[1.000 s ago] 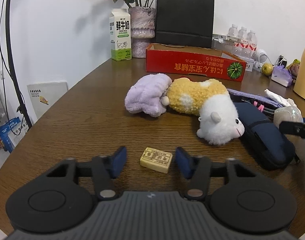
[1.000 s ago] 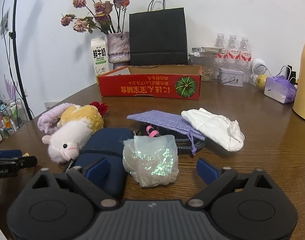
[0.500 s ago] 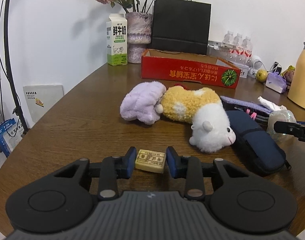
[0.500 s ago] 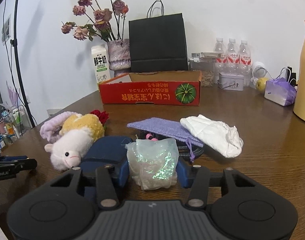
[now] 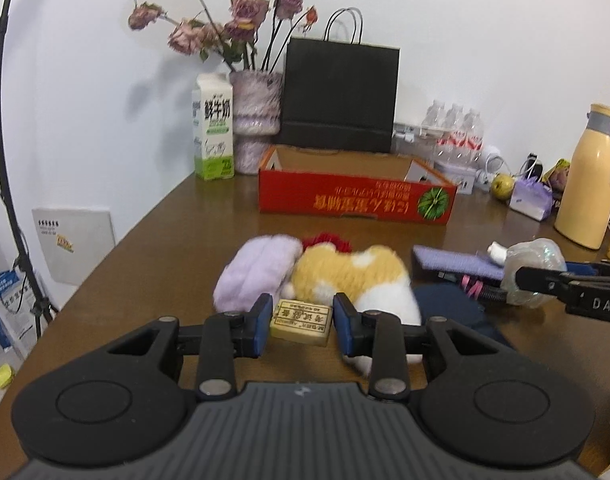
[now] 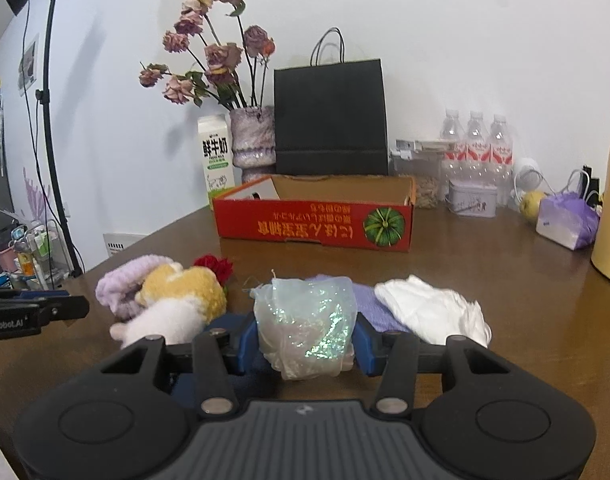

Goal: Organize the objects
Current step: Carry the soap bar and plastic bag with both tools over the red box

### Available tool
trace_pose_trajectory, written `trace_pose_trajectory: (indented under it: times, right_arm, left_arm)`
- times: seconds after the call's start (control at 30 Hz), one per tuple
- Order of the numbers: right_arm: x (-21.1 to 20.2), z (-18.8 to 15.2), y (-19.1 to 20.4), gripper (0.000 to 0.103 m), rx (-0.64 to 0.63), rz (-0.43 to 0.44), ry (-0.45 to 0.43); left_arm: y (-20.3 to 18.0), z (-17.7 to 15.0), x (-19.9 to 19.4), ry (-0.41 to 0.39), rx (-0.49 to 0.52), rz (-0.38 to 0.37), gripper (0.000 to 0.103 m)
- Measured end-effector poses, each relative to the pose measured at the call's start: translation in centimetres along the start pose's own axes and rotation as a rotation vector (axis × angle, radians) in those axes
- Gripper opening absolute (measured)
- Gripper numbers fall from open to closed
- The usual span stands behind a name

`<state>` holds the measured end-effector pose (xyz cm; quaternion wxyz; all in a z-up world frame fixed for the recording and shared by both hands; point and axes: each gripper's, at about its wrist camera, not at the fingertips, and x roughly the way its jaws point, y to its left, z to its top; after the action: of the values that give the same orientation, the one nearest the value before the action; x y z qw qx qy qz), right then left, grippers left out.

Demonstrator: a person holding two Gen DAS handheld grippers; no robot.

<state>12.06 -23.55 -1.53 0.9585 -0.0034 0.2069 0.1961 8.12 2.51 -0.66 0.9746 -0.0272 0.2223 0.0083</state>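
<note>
The shallow red cardboard box point(image 6: 313, 227) with a green pumpkin print sits open-topped toward the back edge of the brown wooden table point(image 6: 525, 300) — its floor is hidden from here. Behind it stand a black paper bag point(image 6: 331, 118), a mottled purple vase point(image 6: 252, 138) holding dried roses, and a white milk carton point(image 6: 216, 156). The left gripper point(image 5: 301, 318) is clamped on a small cream rectangular eraser point(image 5: 301, 322); the right gripper point(image 6: 305, 342) squeezes a glittery translucent plastic pouch point(image 6: 305, 320), both clear of the tabletop. Bare wood lies between the plush sheep point(image 5: 345, 276) and the box — the left table edge curves close by.
</note>
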Motion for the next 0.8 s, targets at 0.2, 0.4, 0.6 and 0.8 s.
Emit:
trace_pose_trajectory:
  times: [0.2, 0.4, 0.6, 0.8]
  right_arm:
    - [0.6, 1.6, 0.6, 0.047, -0.019, 0.007, -0.031]
    - [1.6, 3.5, 0.8, 0.047, -0.033, 0.007, -0.062]
    - [3.0, 5.5, 1.1, 0.047, -0.042, 0.008, -0.088]
    - [4.9, 7.4, 1.0, 0.047, -0.041, 0.008, -0.098]
  left_arm:
    - [-1.1, 2.2, 0.5, -0.047, 0.028, -0.023, 0.034]
    - [-2.0, 4.5, 1.7, -0.084, 0.032, -0.036, 0.034]
    - [-2.8, 6.5, 3.3, -0.105, 0.029, -0.043, 0.034]
    - [-3.3, 8.3, 5.1, -0.123, 0.026, -0.035, 0.034]
